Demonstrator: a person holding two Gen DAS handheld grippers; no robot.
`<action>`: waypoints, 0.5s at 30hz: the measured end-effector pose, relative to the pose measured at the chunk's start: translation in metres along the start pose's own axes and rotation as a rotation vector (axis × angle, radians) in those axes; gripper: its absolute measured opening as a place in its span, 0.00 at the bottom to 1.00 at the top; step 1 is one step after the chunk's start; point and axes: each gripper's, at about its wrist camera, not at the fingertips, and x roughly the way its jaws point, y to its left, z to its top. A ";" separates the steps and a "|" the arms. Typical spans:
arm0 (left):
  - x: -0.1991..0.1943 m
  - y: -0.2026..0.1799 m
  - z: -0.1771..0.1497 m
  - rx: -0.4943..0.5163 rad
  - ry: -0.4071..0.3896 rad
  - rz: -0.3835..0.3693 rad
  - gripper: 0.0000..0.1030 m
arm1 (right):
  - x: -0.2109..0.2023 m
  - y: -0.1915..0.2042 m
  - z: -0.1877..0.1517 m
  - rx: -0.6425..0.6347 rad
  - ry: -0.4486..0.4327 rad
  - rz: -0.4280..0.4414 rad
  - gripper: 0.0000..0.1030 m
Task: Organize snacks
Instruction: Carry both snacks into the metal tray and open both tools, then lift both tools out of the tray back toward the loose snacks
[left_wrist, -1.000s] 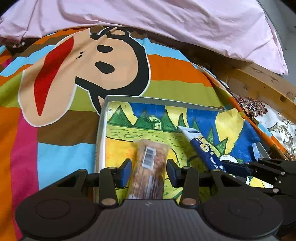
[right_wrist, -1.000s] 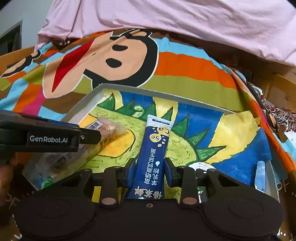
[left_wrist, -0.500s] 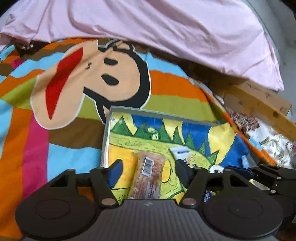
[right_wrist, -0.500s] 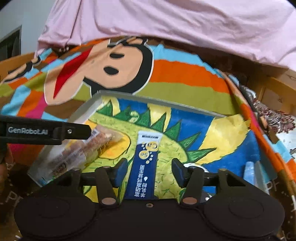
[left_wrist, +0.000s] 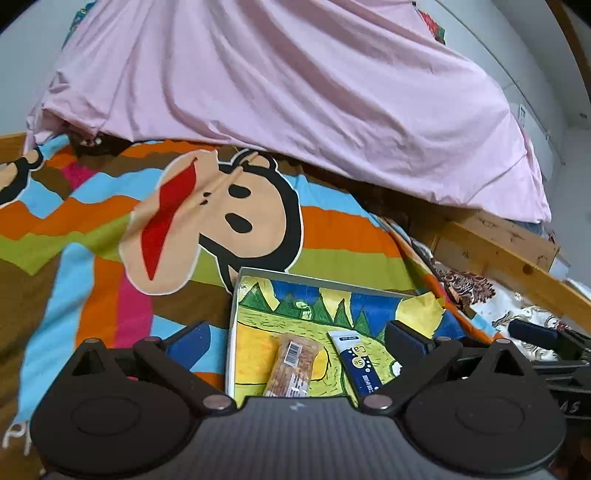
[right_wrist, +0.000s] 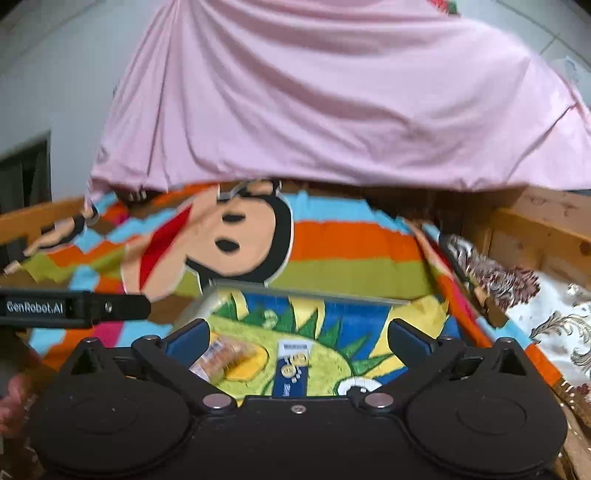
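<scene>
A clear-wrapped brown snack bar (left_wrist: 293, 365) and a dark blue stick pack (left_wrist: 358, 365) lie side by side in a shallow tray (left_wrist: 236, 295) with a painted dinosaur scene. My left gripper (left_wrist: 297, 341) is open and empty, raised above and behind the bar. My right gripper (right_wrist: 297, 338) is open and empty, raised behind the blue pack (right_wrist: 291, 373); the bar (right_wrist: 223, 356) lies to its left. The left gripper's body (right_wrist: 74, 308) shows at the left of the right wrist view.
The tray rests on a striped cartoon-monkey blanket (left_wrist: 221, 221). A pink sheet (left_wrist: 295, 92) is heaped behind it. A wooden bed frame (left_wrist: 498, 251) and a floral cloth (left_wrist: 517, 310) lie to the right.
Both grippers opened, let go of the bar and the blue pack in the tray, then pulled back and up. Both items stay lying in the tray.
</scene>
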 end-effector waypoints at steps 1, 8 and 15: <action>-0.006 0.000 0.000 0.001 -0.008 0.000 0.99 | -0.007 0.000 0.001 0.007 -0.015 -0.003 0.99; -0.049 -0.007 -0.008 0.011 -0.070 -0.001 1.00 | -0.059 -0.001 -0.002 0.029 -0.127 -0.027 0.99; -0.079 -0.020 -0.024 0.038 -0.075 -0.023 1.00 | -0.099 -0.010 -0.015 0.058 -0.152 -0.076 0.99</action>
